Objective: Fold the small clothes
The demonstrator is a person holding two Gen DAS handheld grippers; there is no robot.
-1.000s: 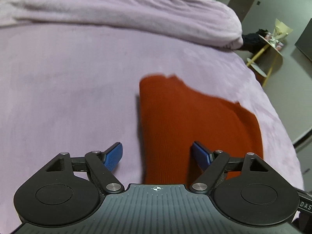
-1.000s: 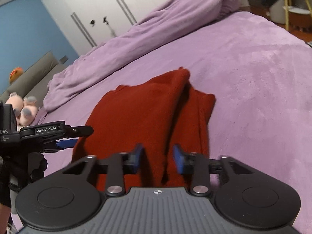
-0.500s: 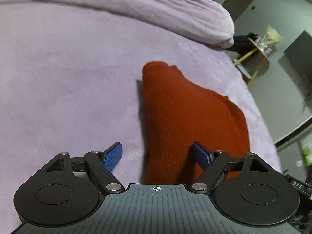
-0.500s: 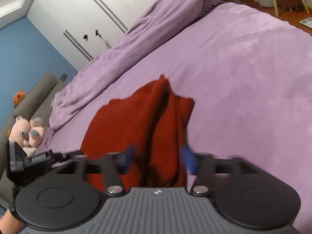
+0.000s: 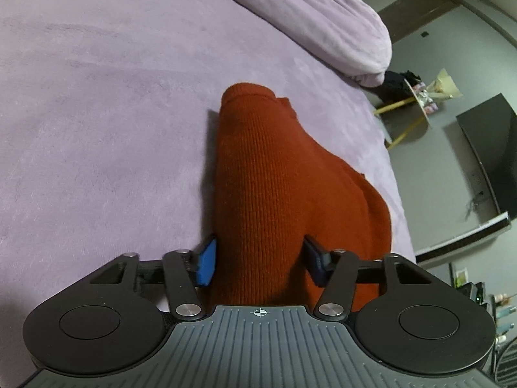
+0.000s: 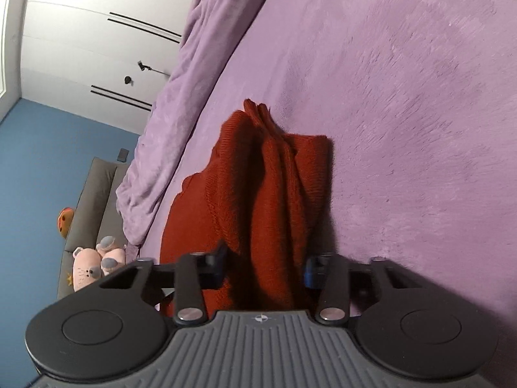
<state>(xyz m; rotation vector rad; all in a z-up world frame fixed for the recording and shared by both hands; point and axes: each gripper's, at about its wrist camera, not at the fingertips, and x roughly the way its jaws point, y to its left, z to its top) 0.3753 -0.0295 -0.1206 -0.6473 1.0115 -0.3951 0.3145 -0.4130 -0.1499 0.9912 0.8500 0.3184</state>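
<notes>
The rust-red knitted garment on the purple bed is gathered between both closing tools, left tool and right tool; firm contact cannot be told, so even bunches should be pinched before lifting.

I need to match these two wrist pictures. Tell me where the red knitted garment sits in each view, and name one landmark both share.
Left wrist: the red knitted garment runs from centre down between the left gripper fingers.
Right wrist: the garment is bunched at centre, reaching down between the right gripper fingers.
Shared landmark: the rolled purple duvet beyond it.
</notes>
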